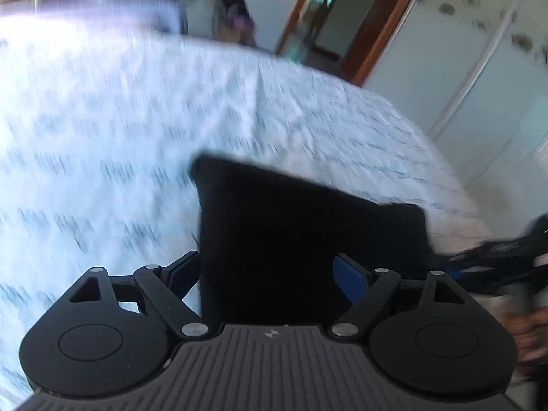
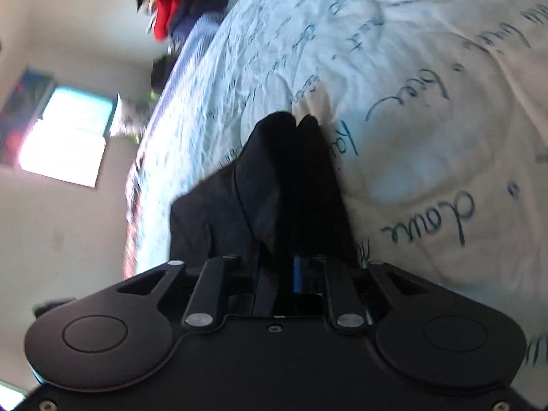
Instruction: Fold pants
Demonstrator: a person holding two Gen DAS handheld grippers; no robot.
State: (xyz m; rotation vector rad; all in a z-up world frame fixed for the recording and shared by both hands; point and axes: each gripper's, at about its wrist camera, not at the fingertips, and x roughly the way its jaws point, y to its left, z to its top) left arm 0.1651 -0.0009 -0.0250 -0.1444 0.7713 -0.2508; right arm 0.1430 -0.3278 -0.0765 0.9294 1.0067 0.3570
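The black pants [image 1: 291, 226] lie as a folded slab on the white bed sheet [image 1: 137, 120] with blue script print. My left gripper [image 1: 267, 274] is open and wide, its fingers on either side of the pants' near end, with no clear squeeze. In the right wrist view the pants [image 2: 291, 178] stretch away from my right gripper [image 2: 277, 263] in a long bunched ridge over the sheet [image 2: 428, 137]. The jaws stand narrow with the black cloth running in between them. The right gripper [image 1: 496, 257] also shows blurred at the left wrist view's right edge, with a hand [image 1: 524, 328] behind it.
A wooden door frame [image 1: 376, 27] and pale sliding wardrobe doors [image 1: 479, 68] stand past the bed's far edge. A pile of red and dark clothes [image 2: 171, 10] lies beyond the bed, near a bright window [image 2: 65, 137]. Both views are motion-blurred.
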